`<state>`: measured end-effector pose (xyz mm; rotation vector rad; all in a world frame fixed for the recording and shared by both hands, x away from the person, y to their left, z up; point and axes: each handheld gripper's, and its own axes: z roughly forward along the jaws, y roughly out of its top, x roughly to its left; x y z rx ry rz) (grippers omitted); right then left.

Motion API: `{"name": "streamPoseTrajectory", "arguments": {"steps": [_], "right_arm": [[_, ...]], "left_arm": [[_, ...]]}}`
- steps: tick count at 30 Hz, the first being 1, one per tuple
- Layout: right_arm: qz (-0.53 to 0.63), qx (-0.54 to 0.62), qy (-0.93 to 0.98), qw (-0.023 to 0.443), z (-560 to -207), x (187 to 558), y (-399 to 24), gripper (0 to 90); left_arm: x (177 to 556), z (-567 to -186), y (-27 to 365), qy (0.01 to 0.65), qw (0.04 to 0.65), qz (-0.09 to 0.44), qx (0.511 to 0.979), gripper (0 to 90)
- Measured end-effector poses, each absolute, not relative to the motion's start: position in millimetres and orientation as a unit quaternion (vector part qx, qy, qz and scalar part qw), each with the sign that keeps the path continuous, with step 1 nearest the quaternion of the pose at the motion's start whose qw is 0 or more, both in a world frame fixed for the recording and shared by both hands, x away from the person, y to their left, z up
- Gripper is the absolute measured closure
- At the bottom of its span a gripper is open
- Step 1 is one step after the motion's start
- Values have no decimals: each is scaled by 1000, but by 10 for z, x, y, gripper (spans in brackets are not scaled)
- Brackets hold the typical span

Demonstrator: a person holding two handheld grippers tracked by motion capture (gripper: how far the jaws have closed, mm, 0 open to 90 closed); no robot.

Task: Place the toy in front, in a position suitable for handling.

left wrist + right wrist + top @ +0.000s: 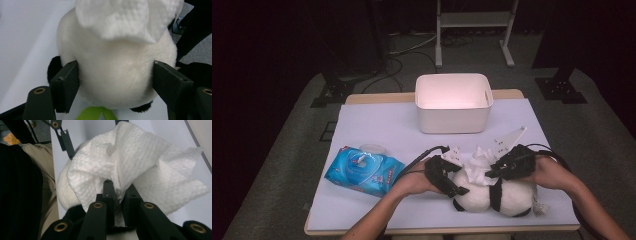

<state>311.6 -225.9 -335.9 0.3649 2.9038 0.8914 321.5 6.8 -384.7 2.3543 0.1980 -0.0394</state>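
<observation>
High view: plush panda lying near the front edge of the white table, right of centre, with a crumpled white wipe on top of it. Left gripper pressed against the toy's left end, right gripper reaching in from the right over the wipe. White bin standing farther back, well apart from the toy; blue wipes pack lying to the left. Left gripper view: jaws spread wide and clamped against both flanks of the panda's white body, pads sunk into the fur, a black ear at the left jaw, green ribbon below, wipe draped above. Right gripper view: jaws almost fully together, pinching a fold of the wipe, which fans out beyond the fingertips; white and black fur of the toy underneath; far off, the tip of the other gripper against the toy.
</observation>
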Motion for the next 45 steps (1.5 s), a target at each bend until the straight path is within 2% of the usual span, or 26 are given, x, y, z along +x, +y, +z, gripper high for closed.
{"name": "streamPoseTrajectory", "arguments": {"steps": [13,26,33,39,43,45], "right_arm": [[294,147,943,52,-3315,3074,-2536,811],[309,139,939,53,-3414,2919,-2547,817],[307,125,942,53,-3409,2885,-2518,816],[308,119,943,46,-3374,2941,-2437,814],[308,113,943,47,-3344,3011,-2315,814],[308,109,944,48,-3329,3055,-2253,814]], "left_arm": [[3224,-3837,76,77,376,-18,923,246],[3301,-3792,36,90,369,-31,924,97],[3366,-3913,-13,92,366,-70,923,92],[3349,-3905,51,86,387,-65,916,304],[3356,-3845,81,85,388,-54,916,350],[3361,-3778,112,82,381,-30,920,353]]}}
